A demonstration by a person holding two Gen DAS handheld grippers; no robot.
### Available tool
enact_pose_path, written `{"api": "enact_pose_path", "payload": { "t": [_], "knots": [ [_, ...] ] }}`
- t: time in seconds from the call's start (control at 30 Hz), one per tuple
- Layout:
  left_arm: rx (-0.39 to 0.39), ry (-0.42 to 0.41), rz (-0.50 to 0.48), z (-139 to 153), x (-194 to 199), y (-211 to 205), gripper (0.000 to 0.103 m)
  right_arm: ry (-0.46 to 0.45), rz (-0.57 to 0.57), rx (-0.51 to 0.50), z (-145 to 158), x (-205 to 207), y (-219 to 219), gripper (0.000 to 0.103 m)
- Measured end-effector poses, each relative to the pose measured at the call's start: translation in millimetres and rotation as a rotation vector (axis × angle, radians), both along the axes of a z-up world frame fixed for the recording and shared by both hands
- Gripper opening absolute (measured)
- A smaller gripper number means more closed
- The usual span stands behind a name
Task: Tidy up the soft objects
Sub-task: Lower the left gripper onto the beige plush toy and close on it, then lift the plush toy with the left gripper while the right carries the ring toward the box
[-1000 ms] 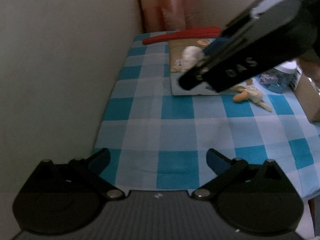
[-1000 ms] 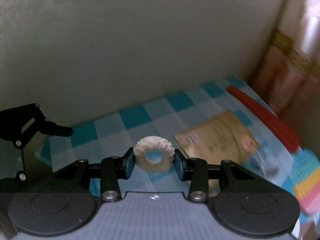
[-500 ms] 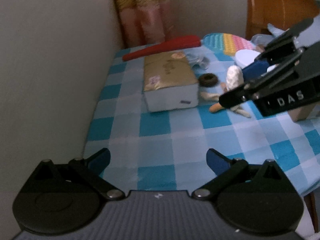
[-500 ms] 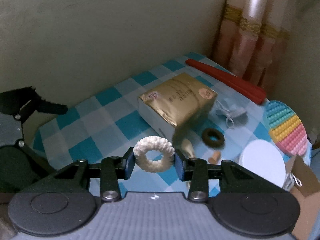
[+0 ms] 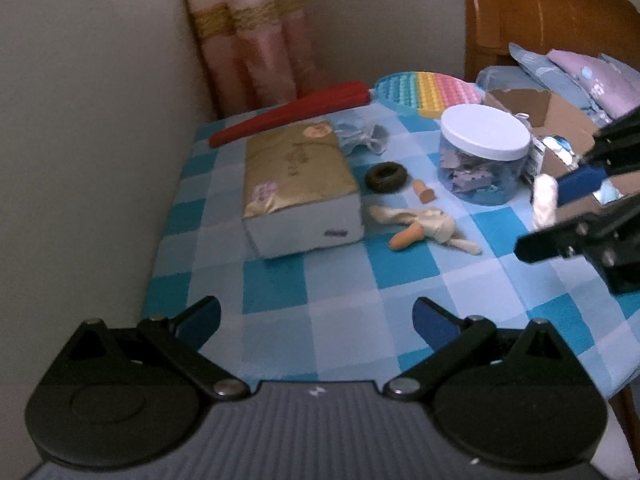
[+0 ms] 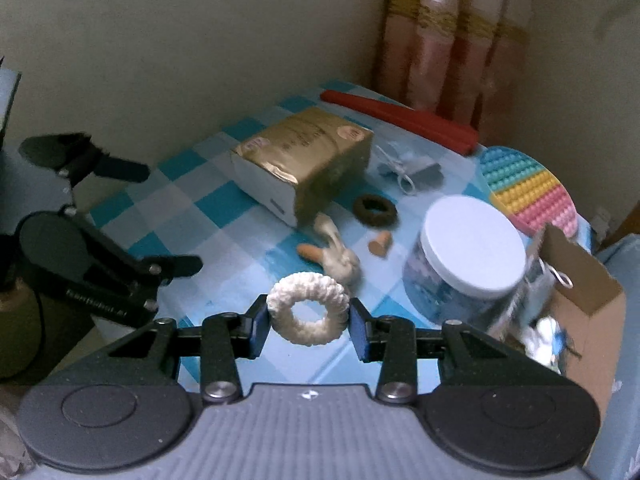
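- A white ring (image 6: 307, 307) is clamped between the pads of the right claw (image 6: 308, 322) and held above the checked cloth (image 6: 224, 236), near the table's front edge
- The left claw (image 5: 316, 318) is spread wide with nothing between its fingers, over bare cloth by the wall
- A toy rabbit (image 6: 340, 254), a dark ring (image 6: 375, 210), a gold box (image 6: 304, 160) and a jar (image 6: 468, 256) are seen beyond the white ring
- A cardboard box (image 6: 580, 304) is seen at the right edge
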State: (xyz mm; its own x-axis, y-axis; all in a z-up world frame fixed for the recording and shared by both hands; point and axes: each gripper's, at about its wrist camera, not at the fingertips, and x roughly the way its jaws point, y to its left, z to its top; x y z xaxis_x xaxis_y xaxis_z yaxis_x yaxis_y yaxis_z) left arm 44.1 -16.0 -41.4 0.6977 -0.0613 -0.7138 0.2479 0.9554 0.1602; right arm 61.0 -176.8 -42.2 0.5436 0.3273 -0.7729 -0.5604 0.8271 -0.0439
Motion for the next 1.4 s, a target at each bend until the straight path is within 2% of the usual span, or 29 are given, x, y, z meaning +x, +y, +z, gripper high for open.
{"api": "enact_pose_path", "payload": {
  "t": [0.27,0.33,0.4,0.5,0.67,0.73,0.83,0.93,1.17,1.27,1.4],
  "knots": [
    [-0.013,-0.045,-0.109,0.9,9.8,-23.6,0.098,0.001,-0.066,0.031,-7.2,-12.6,-19.4,0.046],
    [-0.015,-0.047,-0.133,-0.6,12.6,-28.8,0.090,0.005,-0.077,0.033,-11.6,-16.3,-21.5,0.046],
    [-0.026,-0.039,-0.146,-2.3,16.4,-32.7,0.088,0.012,-0.081,0.034,-16.6,-20.1,-22.4,0.046],
    [-0.060,-0.034,-0.154,-3.5,20.8,-37.7,0.078,0.037,-0.074,0.037,-25.6,-23.5,-21.7,0.046],
    [-0.052,-0.031,-0.207,-6.1,27.6,-55.9,0.075,0.065,-0.077,0.035,-40.9,-23.6,-20.1,0.046],
    [-0.041,-0.034,-0.227,-8.2,31.8,-64.6,0.067,0.067,-0.081,0.037,-44.6,-24.1,-20.2,0.046],
    [-0.047,-0.022,-0.252,-12.8,40.5,-75.1,0.064,0.080,-0.090,0.057,-48.0,-22.4,-22.7,0.046],
    [-0.038,-0.004,-0.265,-19.9,50.2,-83.4,0.057,0.070,-0.101,0.052,-49.4,-21.7,-24.5,0.046],
    [-0.028,0.041,-0.269,-35.0,72.2,-90.9,0.056,0.038,-0.105,0.038,-51.2,-21.9,-26.7,0.046],
    [-0.017,0.065,-0.260,-40.6,79.1,-91.4,0.043,0.029,-0.100,0.038,-51.6,-21.9,-26.6,0.046],
    [-0.022,0.075,-0.256,-42.6,83.9,-89.5,0.040,0.030,-0.098,0.049,-51.7,-22.1,-27.3,0.046]
  ]
}}
